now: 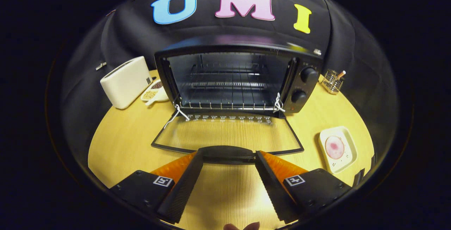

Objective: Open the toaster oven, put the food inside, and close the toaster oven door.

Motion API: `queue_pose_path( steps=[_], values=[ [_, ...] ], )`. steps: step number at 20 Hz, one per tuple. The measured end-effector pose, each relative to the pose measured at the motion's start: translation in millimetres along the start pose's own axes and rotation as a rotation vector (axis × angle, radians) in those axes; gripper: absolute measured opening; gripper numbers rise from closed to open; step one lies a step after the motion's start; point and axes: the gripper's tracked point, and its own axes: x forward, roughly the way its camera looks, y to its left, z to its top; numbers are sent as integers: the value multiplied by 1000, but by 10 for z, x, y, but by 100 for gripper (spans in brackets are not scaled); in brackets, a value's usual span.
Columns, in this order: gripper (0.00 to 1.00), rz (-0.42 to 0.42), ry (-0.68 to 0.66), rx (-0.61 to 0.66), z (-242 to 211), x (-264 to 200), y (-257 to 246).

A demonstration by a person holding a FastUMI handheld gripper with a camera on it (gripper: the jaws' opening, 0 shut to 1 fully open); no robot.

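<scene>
The oven stood straight ahead of my claw, beyond the fingers, on the wooden table. It was black, with its cavity open to me: wire racks crossed the inside, and two round knobs sat one above the other on its right panel. Its glass door lay folded down flat toward me, the table showing through the pane, and white cord was tied at both hinges. The door's dark handle sat just at my fingertips, between them.

To the right of the door, and off to the right of my claw, a cream square plate carried the food, a round pink slice, well apart from the oven. On the far left stood a white toaster, and between it and the oven lay a small dish of grains. A clear holder stood behind the oven's right side.

My claw was spread wide, holding nothing. Whether the tips actually touched the handle's ends I could not tell.
</scene>
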Motion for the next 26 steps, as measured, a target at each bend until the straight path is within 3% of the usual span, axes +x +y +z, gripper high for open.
queue_pose_path(
  steps=[3, 7, 10, 14, 21, 26],
  values=[
    [99, 34, 42, -5, -161, -75, -51],
    [99, 146, 49, 8, -71, -417, -255],
    [99, 196, 54, -9, 57, -710, -714],
    [99, 196, 116, 17, 111, -903, -1573],
    [99, 160, 313, 83, -55, -628, -2932],
    [93, 167, 472, 96, -163, -104, -3396]
  ],
)
